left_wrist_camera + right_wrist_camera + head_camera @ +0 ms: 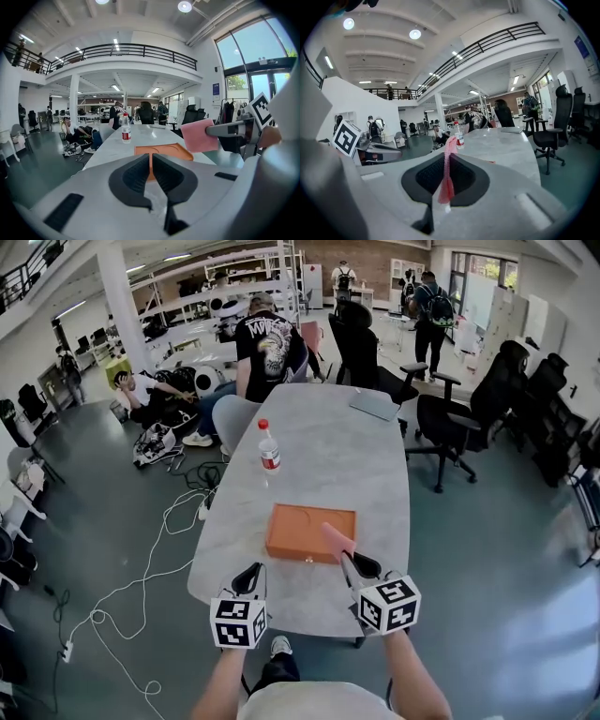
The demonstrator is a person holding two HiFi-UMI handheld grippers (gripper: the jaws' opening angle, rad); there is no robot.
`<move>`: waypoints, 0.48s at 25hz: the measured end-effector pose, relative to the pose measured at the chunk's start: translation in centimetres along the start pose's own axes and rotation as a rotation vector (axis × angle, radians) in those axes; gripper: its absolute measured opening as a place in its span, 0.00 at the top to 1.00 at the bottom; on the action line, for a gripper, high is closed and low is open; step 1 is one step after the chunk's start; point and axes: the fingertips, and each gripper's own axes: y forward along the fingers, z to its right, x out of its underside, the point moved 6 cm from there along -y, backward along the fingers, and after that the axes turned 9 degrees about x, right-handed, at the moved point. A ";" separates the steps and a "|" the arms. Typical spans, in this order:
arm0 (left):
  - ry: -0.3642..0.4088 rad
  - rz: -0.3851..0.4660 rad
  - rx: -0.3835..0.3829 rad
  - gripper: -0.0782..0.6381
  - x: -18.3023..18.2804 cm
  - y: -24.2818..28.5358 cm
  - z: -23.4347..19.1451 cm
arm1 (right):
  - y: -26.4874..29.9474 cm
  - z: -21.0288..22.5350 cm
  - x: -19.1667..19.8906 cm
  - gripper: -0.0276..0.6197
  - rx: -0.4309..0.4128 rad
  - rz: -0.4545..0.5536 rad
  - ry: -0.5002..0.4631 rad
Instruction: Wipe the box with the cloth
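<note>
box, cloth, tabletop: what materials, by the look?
Box: orange, matte, curved relief on top; leatherette or card, can't tell which.
Cloth: pink, thin, holds flat; probably microfibre or sponge cloth.
Tabletop: grey, mottled, slight sheen; stone-look, possibly laminate.

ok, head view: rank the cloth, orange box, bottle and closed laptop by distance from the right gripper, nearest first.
1. Cloth: pinched in the right gripper itself.
2. Orange box: just ahead, slightly left.
3. Bottle: farther ahead, to the left.
4. Laptop: far end, on the right.
</note>
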 end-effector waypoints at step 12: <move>0.019 -0.031 0.056 0.85 -1.9 4.8 -10.5 | 12.2 -4.4 -2.9 0.93 -0.054 -0.067 0.136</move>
